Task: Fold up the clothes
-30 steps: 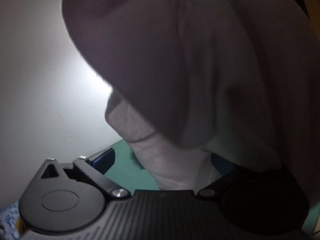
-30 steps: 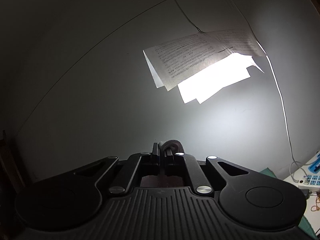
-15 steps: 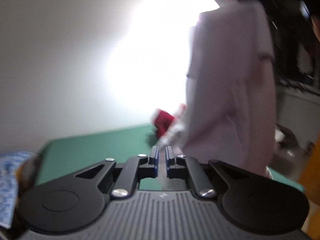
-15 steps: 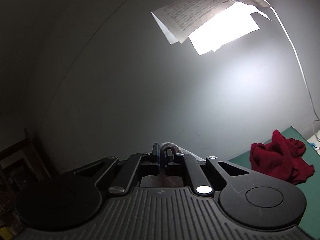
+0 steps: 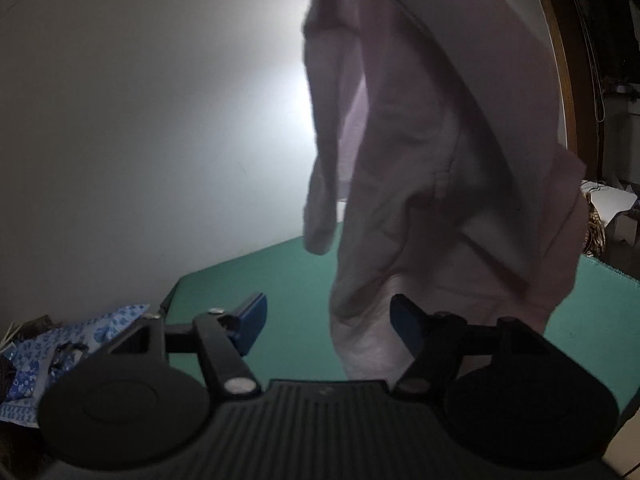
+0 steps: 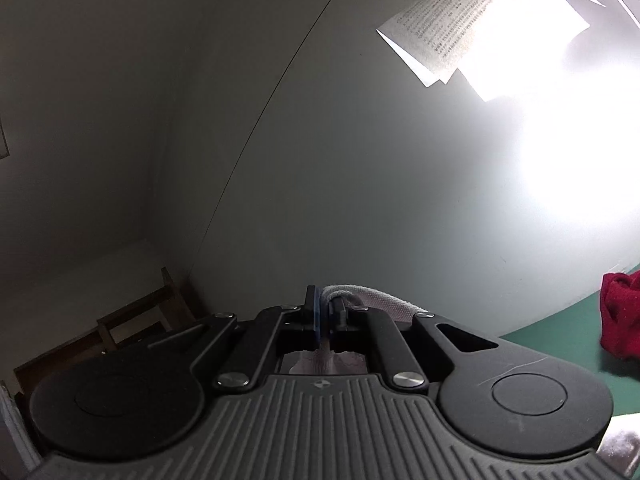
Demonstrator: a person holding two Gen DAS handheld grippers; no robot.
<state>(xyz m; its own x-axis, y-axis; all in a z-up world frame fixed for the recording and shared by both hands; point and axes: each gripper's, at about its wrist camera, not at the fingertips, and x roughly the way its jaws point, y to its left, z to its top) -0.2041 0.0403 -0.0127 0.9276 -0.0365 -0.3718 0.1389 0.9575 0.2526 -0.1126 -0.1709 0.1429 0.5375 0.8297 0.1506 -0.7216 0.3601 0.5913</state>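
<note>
Pale garment (image 5: 432, 152) hangs long-axis vertical over the green table (image 5: 280, 280), top hem pinched in the clamped right gripper (image 6: 325, 312) w/ its low end just ahead-right of the left gripper (image 5: 326, 320), whose jaws just reopened, gripping nothing, pads apart.

The room is dim. One hard lamp glare burns out the wall (image 6: 360, 160) at the upper right on the right side, washing over the hanging papers (image 6: 452, 28). On the left, the same glow sits behind the pale garment (image 5: 440, 160), which hangs backlit, shadowed and slightly smeared. Both views bend and darken toward their edges.
</note>
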